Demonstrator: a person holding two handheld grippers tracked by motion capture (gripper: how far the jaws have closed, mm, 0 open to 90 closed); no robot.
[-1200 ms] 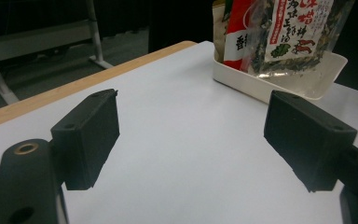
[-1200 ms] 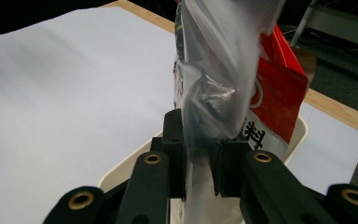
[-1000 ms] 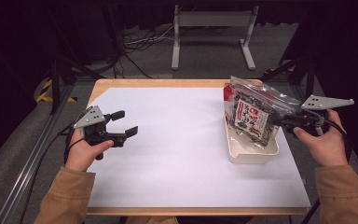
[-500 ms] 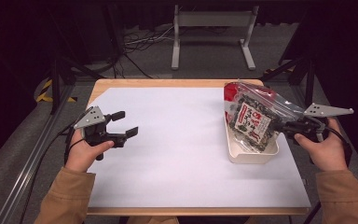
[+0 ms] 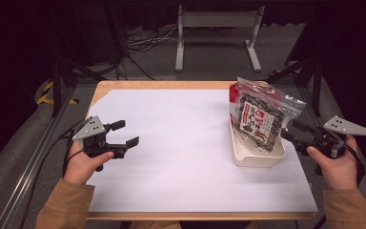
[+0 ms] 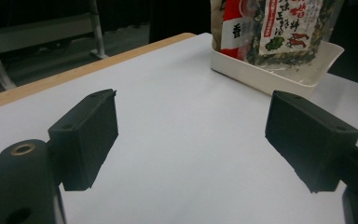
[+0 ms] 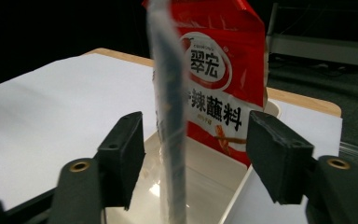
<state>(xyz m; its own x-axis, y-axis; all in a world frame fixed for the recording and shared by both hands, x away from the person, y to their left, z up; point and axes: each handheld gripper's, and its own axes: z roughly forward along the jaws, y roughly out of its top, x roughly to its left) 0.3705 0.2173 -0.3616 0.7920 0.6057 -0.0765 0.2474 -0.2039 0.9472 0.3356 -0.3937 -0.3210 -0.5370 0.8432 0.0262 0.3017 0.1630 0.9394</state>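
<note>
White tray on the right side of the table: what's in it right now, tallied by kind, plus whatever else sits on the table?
Clear zip bags of dark dried seasoning: 1, standing in the tray
Red printed packets: 1, standing in the tray behind the zip bag
White trays: 1
White paper sheets covering the table: 1
Total: 4

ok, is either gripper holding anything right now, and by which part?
Nothing is held. The right gripper has just opened around the bag's edge; left gripper is open.
</note>
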